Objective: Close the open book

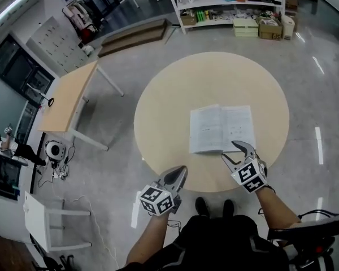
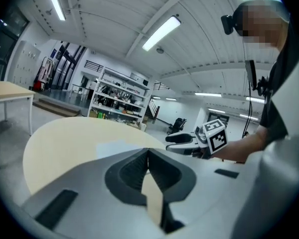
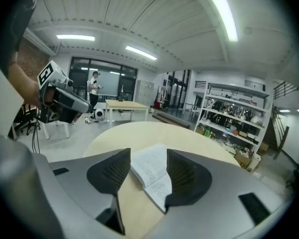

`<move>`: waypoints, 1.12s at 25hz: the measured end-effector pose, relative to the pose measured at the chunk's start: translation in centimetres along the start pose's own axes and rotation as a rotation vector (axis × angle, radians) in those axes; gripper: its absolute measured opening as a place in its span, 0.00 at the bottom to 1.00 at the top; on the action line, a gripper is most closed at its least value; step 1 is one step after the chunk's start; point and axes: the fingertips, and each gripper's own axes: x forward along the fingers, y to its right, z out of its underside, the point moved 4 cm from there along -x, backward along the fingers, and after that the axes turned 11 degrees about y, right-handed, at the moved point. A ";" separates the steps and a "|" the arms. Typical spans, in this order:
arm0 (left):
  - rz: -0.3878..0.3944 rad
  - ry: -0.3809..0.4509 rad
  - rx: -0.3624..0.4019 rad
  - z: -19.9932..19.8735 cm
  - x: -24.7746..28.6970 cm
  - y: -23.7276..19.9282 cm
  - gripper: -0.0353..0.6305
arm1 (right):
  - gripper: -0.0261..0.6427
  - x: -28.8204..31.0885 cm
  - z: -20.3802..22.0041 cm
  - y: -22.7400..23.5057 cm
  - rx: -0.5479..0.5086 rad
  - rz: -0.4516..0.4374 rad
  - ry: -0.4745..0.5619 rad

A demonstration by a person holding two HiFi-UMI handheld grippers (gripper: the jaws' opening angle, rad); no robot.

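- Pale wood, round surface [image 1: 175, 95] on a grey polished floor; one thing on it.
- Open book [image 1: 222, 129] lies flat, pages up, about mid-surface, a little toward the edge nearest the person. White pages carry fine print, too small to read.
- Right gripper [image 1: 233, 151] is low over the book's near edge, close to the near right corner. Its fingers [image 3: 187, 176] are spread wide and grasp nothing. In the right gripper view the book's near corner shows between them; contact with the page cannot be told.
- Left gripper [image 1: 179, 174] sits over the near edge of the surface, left of the book and apart from it. Its fingers [image 2: 134, 171] are clenched together tip to tip, nothing between them.
- Beyond the far edge: white shelving [image 1: 226, 4] with boxes. Off the left edge: a rectangular wooden table [image 1: 68, 97].
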 end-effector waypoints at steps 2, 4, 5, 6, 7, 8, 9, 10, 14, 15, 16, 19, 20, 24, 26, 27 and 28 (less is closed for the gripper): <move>0.009 -0.043 -0.019 1.7 0.8 -1.7 0.05 | 0.35 2.2 1.6 -0.8 -0.045 -0.021 -0.054; 0.011 -0.086 -0.039 3.3 1.1 -3.1 0.05 | 0.36 3.9 3.1 -2.0 -0.083 -0.053 -0.114; 0.011 -0.105 -0.053 4.1 1.2 -3.6 0.05 | 0.36 4.7 3.8 -2.6 -0.105 -0.071 -0.140; 0.011 -0.123 -0.069 5.0 1.5 -4.1 0.05 | 0.36 5.5 4.6 -3.1 -0.134 -0.091 -0.164; 0.012 -0.140 -0.086 5.8 1.9 -4.5 0.05 | 0.36 6.3 5.5 -3.4 -0.167 -0.110 -0.185; 0.015 -0.158 -0.099 6.7 2.4 -4.9 0.05 | 0.36 7.2 6.4 -3.6 -0.204 -0.124 -0.207; 0.020 -0.176 -0.107 7.4 2.9 -5.3 0.05 | 0.36 8.1 7.2 -3.7 -0.240 -0.134 -0.229; 0.026 -0.196 -0.111 8.2 3.3 -5.7 0.05 | 0.37 9.0 8.0 -3.8 -0.277 -0.138 -0.251; 0.048 -0.254 -0.125 10.7 4.4 -6.7 0.05 | 0.37 11.0 10.7 -4.0 -0.374 -0.110 -0.319; 0.048 -0.262 -0.130 11.2 4.6 -7.0 0.05 | 0.37 11.3 11.2 -3.9 -0.393 -0.098 -0.326; 0.046 -0.271 -0.134 11.7 4.9 -7.3 0.05 | 0.37 11.6 11.5 -3.9 -0.416 -0.089 -0.329; 0.054 -0.290 -0.151 12.7 5.7 -7.8 0.05 | 0.37 12.3 12.4 -3.6 -0.502 -0.080 -0.348; 0.060 -0.292 -0.158 13.0 5.9 -7.8 0.05 | 0.37 12.5 12.7 -3.5 -0.526 -0.082 -0.357; 0.057 -0.291 -0.170 13.5 6.1 -7.9 0.05 | 0.37 13.0 13.4 -3.6 -0.610 -0.093 -0.364; 0.049 -0.286 -0.172 13.5 6.2 -8.0 0.05 | 0.37 13.1 13.5 -3.7 -0.637 -0.081 -0.361; 0.048 -0.282 -0.176 13.6 6.3 -8.0 0.05 | 0.37 13.1 13.6 -3.8 -0.650 -0.071 -0.356; 0.048 -0.278 -0.178 13.5 6.4 -7.9 0.05 | 0.37 13.2 13.6 -3.8 -0.662 -0.061 -0.348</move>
